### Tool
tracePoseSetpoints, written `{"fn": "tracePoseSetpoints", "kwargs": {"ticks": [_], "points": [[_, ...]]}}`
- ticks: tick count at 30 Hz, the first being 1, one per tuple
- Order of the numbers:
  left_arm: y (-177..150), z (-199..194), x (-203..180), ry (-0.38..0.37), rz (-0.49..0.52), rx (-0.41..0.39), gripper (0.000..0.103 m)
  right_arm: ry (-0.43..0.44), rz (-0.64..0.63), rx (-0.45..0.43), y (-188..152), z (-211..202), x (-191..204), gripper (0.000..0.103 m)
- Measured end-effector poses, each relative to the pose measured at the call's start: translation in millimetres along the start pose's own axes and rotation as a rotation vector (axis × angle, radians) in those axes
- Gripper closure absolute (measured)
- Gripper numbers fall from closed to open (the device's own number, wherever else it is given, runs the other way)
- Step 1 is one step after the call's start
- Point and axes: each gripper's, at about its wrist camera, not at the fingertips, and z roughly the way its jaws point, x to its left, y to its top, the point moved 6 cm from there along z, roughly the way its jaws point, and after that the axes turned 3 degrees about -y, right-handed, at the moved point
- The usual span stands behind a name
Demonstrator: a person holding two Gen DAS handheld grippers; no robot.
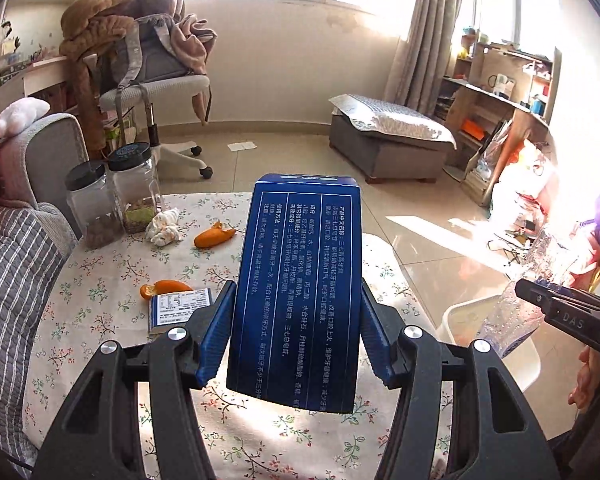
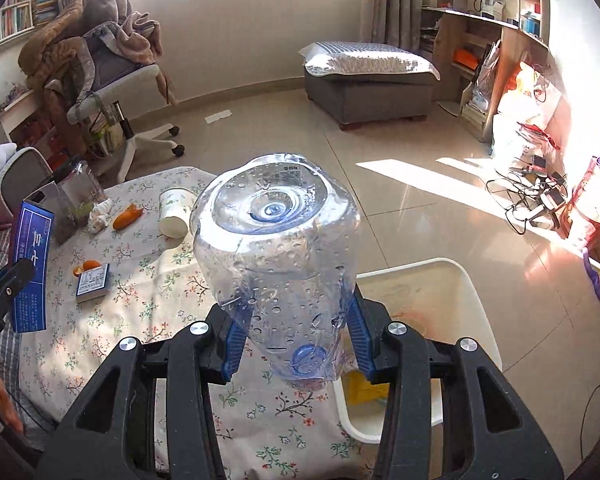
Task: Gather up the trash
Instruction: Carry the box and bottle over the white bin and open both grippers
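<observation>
Carry step: we grip blue box [image 1: 300, 288] w/ left gripper [image 1: 296, 336], bottle [image 2: 276, 264] w/ right gripper [image 2: 296, 340], both above table [image 2: 100, 320]. Next: drop into white bin [image 2: 452, 280].

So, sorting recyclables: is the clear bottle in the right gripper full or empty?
Empty: the plastic bottle shows only droplets on its walls, no standing water, clamped in the right gripper.

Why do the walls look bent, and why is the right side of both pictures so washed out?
Both views use a fisheye lens, so straight lines bow and the corners go black. Left wrist view: sun bleaches the shelf, yet the print on the blue box stays sharp. Right wrist view: a sun patch glares on the floor and shines through the bottle.
</observation>
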Motion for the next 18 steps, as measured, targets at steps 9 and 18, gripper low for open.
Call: {"fn": "tracePoseSetpoints", "kwargs": {"ticks": [9, 18], "points": [[-15, 57, -119, -0.213, 0.086, 0.115, 0.046, -0.140, 0.113, 0.101, -33, 31, -88, 0.059], [-36, 106, -196, -0.333, 0.096, 0.227, 0.046, -0.281, 0.216, 0.014, -35, 13, -138, 0.018]]}}
